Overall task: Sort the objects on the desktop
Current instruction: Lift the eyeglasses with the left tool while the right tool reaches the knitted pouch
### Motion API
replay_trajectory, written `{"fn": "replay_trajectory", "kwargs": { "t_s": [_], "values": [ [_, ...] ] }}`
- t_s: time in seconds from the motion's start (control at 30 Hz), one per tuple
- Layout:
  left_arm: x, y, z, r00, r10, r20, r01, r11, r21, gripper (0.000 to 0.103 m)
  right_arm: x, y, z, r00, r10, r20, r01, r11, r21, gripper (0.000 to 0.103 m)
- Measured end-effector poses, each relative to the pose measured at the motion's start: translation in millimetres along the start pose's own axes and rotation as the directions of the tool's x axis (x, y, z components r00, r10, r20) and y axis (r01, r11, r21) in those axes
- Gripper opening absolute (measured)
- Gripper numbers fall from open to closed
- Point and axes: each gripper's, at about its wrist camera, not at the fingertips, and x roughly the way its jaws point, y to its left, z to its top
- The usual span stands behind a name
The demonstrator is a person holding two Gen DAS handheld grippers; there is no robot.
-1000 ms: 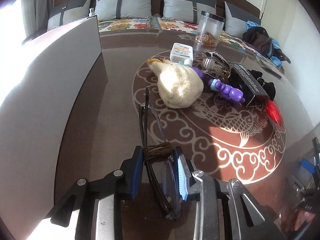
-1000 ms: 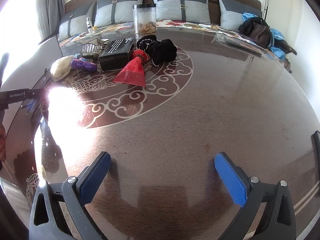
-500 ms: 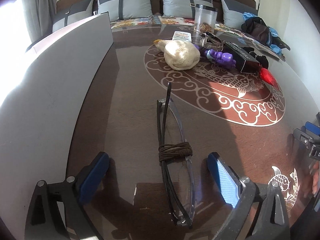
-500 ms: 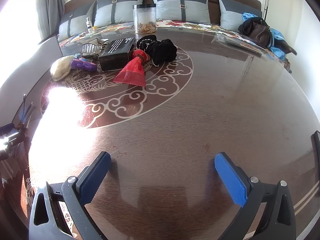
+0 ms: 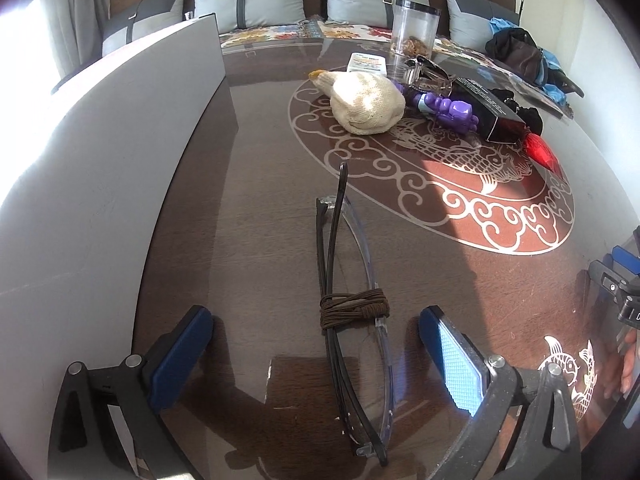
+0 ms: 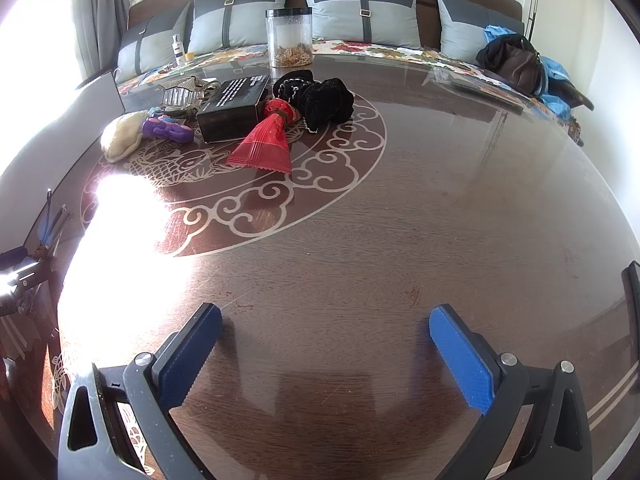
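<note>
Folded glasses (image 5: 352, 292) with a brown cord wound around them lie on the dark wooden table (image 5: 260, 240), between the blue pads of my open left gripper (image 5: 316, 320); neither pad touches them. The glasses (image 6: 54, 220) show faintly at the left edge of the right wrist view. Farther off sits a pile: a cream knitted pouch (image 5: 366, 102), a purple toy (image 5: 448, 110), a black box (image 5: 486, 110), a red packet (image 6: 264, 146) and black fabric (image 6: 320, 98). My right gripper (image 6: 326, 336) hovers open over bare table, nothing between its fingers.
A grey panel (image 5: 100, 160) stands along the table's left side. A clear jar (image 6: 289, 38) with snacks stands at the back, with a white tube (image 5: 366, 64) near it. Behind is a sofa with cushions (image 6: 364, 12) and a brown bag (image 6: 516, 62). Strong glare (image 6: 120, 232) covers the table's left.
My left gripper was shut on the corded glasses; it has opened wide and drawn back a little, leaving the glasses lying on the table. The right gripper has stayed still.
</note>
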Motion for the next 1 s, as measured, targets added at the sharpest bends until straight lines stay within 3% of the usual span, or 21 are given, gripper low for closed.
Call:
{"fn": "replay_trajectory", "kwargs": {
  "t_s": [0.17,0.57,0.63,0.7,0.77,0.9,1.0],
  "values": [
    [7,1,9,0.999,-0.023,0.048,0.021,0.999,0.028,0.103,0,0,0,1.000,0.000,0.000,0.000,1.000,0.000,0.103],
    [7,1,11,0.998,-0.021,0.051,0.020,1.000,0.022,0.103,-1,1,0,1.000,-0.009,-0.001,0.009,1.000,-0.005,0.103],
    [7,2,10,0.998,-0.021,0.051,0.020,1.000,0.022,0.103,-2,9,8,1.000,-0.024,-0.012,0.023,0.999,-0.048,0.102],
    [7,1,11,0.998,-0.021,0.051,0.020,1.000,0.021,0.103,-9,31,25,0.999,0.027,0.042,-0.021,0.992,-0.125,0.098],
    [7,2,11,0.998,-0.022,0.051,0.021,1.000,0.020,0.103,-9,62,54,0.990,0.130,0.048,-0.119,0.974,-0.194,0.097],
    [7,2,11,0.998,-0.022,0.051,0.021,1.000,0.020,0.103,6,135,118,0.953,0.302,-0.002,-0.288,0.907,-0.307,0.092],
    [8,2,11,0.998,-0.022,0.051,0.021,1.000,0.020,0.103,28,184,152,0.941,0.330,-0.073,-0.334,0.874,-0.352,0.092]
  ]
}}
